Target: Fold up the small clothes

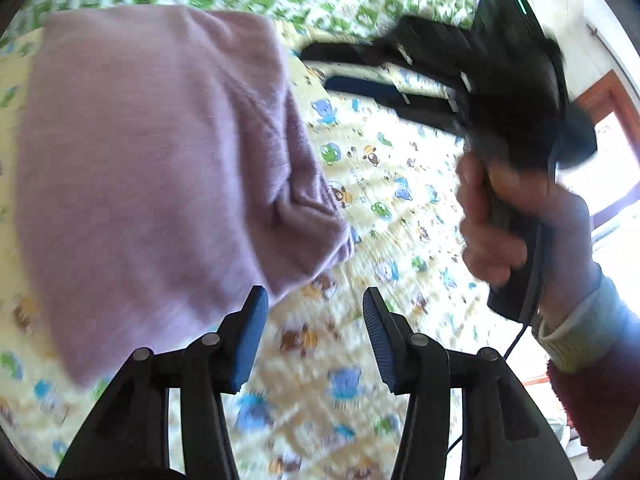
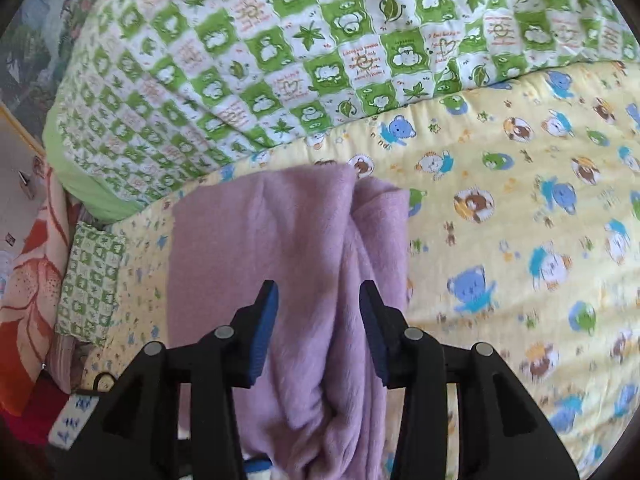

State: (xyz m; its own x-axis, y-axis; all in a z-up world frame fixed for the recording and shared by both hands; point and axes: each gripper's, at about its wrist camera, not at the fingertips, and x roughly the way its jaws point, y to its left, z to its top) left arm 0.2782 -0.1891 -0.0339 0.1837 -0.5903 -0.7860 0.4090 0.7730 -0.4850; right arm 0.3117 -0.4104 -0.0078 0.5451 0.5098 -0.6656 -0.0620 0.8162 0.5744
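Lying folded lengthwise near the bed's (image 2: pixel 520 184) far edge, by the green quilt (image 2: pixel 280 40), the lilac garment (image 2: pixel 288 248) looks partly done; a crosswise fold seems left. Both the left gripper (image 1: pixel 316 320) and right gripper (image 2: pixel 319 300) gape wide, holding nothing.

A small lilac fleece garment (image 2: pixel 304 272) lies on the yellow animal-print bedsheet (image 2: pixel 520 208), folded into a rough rectangle. Its left part lies flat and smooth; along the right side the soft cloth bunches in long lengthwise folds. Its far edge lies near the green checked quilt (image 2: pixel 280 40).
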